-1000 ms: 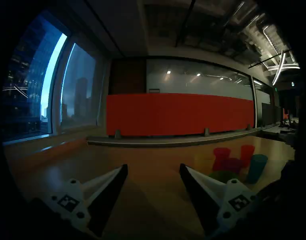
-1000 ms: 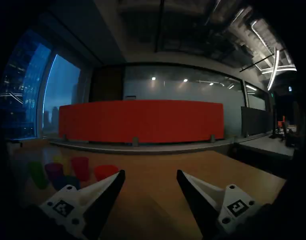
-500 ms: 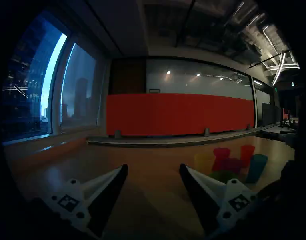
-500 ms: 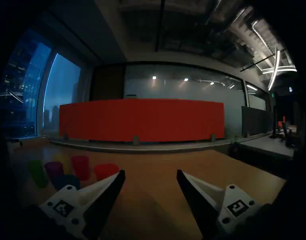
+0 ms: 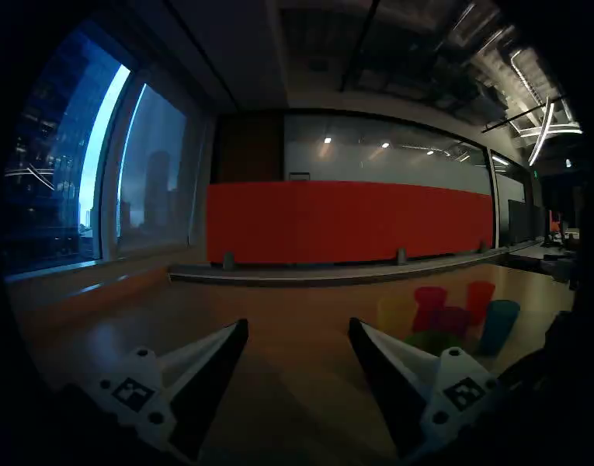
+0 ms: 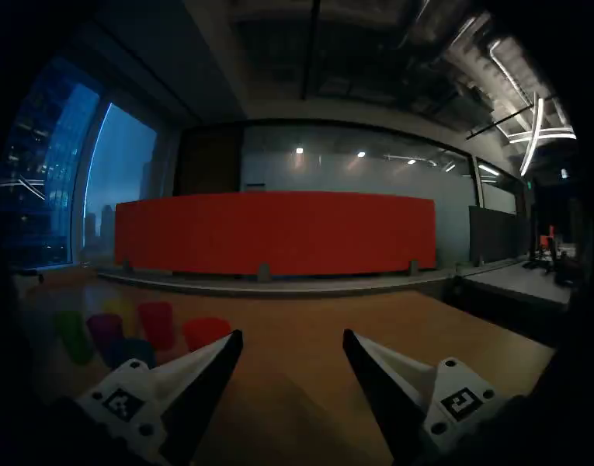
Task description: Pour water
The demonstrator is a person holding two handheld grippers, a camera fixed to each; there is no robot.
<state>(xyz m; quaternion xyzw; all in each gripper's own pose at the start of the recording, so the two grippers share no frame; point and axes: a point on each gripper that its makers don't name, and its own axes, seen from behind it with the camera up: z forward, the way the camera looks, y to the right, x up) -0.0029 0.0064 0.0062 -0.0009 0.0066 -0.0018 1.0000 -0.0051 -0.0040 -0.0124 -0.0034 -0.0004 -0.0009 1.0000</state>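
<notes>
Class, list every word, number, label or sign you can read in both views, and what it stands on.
No readable text.
Square markers on the left gripper and right gripper: coded patterns, not words.
Small pale plaque above the red partition: too small to read.

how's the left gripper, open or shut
Open. The left gripper has its fingers spread wide apart with bare table between them, holding nothing.
</notes>
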